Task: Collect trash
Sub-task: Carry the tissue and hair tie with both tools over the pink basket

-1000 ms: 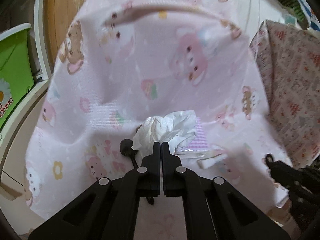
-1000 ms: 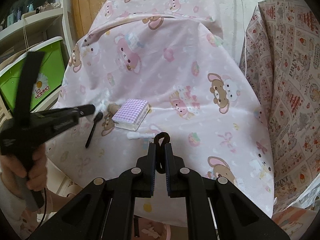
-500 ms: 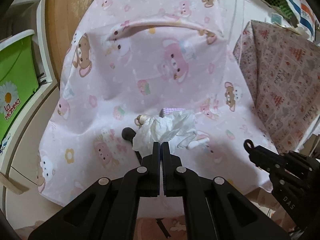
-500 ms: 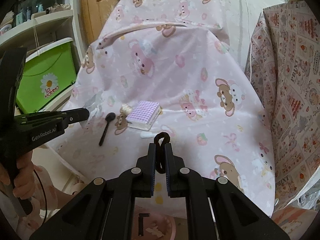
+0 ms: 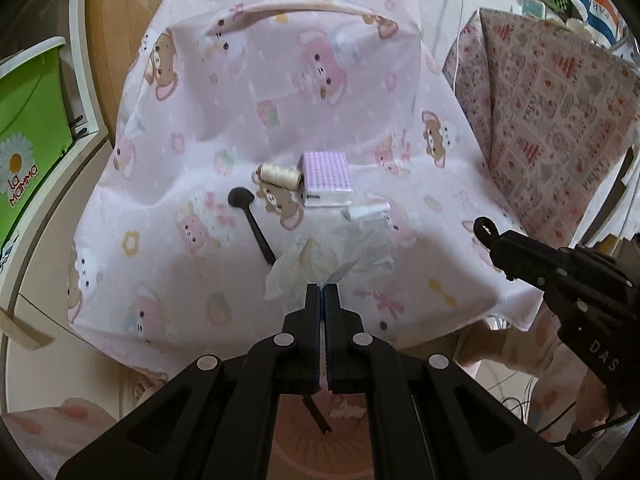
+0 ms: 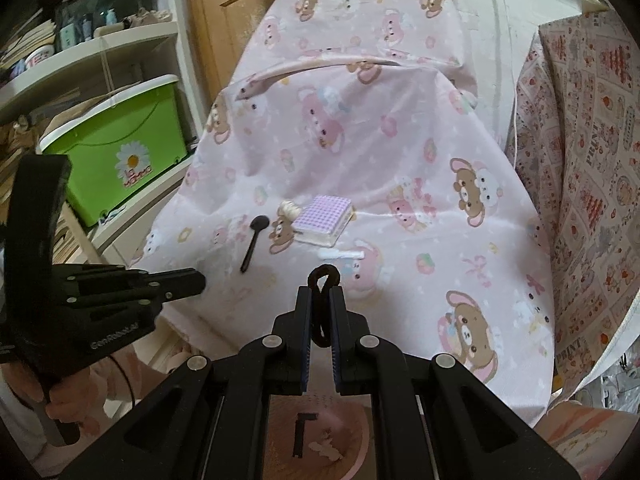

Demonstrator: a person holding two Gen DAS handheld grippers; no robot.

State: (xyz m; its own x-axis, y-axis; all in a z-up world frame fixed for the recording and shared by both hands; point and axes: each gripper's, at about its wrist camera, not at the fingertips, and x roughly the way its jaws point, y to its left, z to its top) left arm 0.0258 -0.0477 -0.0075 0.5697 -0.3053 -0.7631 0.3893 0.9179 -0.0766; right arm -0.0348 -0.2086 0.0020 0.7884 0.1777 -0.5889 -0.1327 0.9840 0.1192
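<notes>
Your left gripper [image 5: 321,286] has its jaws pinched together on the crumpled tissue [image 5: 332,258], which sticks out just past their tips, above the near edge of the pink cloth [image 5: 280,92]. Your right gripper [image 6: 320,288] has its jaws clamped on a black hair tie [image 6: 322,280]; its loop pokes out beyond the tips.

On the cloth beyond the tissue lie a black spoon [image 5: 251,222], a thread spool [image 5: 279,174], a lilac checked box [image 5: 326,178] and a small white tube [image 5: 366,210], all close together and apart from both grippers.

The left view alone shows the tissue; in the right view the left gripper's tip is blurred and nothing can be made out in it. The right view alone shows your hand [image 6: 70,400] on the left gripper's handle and the green bin [image 6: 120,144] on the shelf in full.
</notes>
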